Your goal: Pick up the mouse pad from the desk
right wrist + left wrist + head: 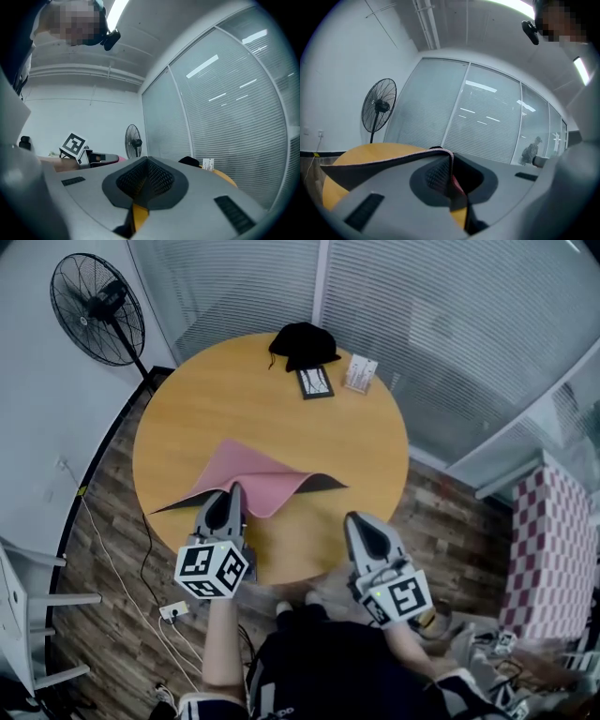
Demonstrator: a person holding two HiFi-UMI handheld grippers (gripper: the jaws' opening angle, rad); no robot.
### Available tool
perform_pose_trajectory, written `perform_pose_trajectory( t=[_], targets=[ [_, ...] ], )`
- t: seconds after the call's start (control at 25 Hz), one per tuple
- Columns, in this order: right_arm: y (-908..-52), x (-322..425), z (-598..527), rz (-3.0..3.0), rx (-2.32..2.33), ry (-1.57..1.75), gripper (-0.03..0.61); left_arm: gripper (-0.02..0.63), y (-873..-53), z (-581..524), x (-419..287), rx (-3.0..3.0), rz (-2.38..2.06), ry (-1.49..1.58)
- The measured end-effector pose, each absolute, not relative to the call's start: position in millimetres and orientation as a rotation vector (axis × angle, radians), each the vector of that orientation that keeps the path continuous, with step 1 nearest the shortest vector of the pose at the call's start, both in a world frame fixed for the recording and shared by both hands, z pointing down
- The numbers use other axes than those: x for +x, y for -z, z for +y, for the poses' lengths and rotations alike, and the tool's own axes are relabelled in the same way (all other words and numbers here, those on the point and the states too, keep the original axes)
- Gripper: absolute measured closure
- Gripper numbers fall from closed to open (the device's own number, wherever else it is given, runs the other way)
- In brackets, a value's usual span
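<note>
A pink mouse pad [262,479] with a black underside is lifted at its near edge off the round wooden desk [216,399]; its far part still drapes onto the desktop. My left gripper [234,491] is shut on that near edge. In the left gripper view the pad [393,159] hangs from the left gripper [451,161] and stretches away to the left. My right gripper [354,519] hovers over the desk's near edge, to the right of the pad, shut with nothing in it. In the right gripper view the right gripper [147,161] has its pads together.
At the desk's far side lie a black cloth bundle [303,343], a small dark framed card [315,382] and a white card stand [361,373]. A standing fan [97,307] is at the far left, a checkered box [553,549] at the right, a power strip [173,611] on the floor.
</note>
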State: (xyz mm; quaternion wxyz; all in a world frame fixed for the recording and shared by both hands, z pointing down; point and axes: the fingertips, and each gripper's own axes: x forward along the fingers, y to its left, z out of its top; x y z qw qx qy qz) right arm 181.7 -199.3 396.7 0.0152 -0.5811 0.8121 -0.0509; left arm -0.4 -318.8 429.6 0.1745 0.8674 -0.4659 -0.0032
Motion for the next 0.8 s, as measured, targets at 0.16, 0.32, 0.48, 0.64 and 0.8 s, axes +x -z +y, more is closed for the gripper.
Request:
perform_pose_trajectory(
  t=[0.16,0.32,0.48,0.64,0.8],
  targets=[
    [-385,184,-204,2.506,-1.804,0.141,0.577,0.597,-406,-331,1,2.500,-1.335,0.022],
    [-376,186,-207,2.485,-1.802,0.118,0.577,0.597,-389,-336,1,2.533,-1.342,0.025],
    [-366,191,-207,2.466,-1.804,0.085,0.577,0.597,-374,-338,-2,2.551,-1.349,0.048],
    [-359,195,-202,2.445,-1.810,0.060,0.577,0.597,-355,-344,-4,2.568,-1.368,0.082],
    [-354,194,-197,2.430,-1.811,0.038,0.577,0.597,-326,-351,-9,2.613,-1.392,0.117]
  ],
)
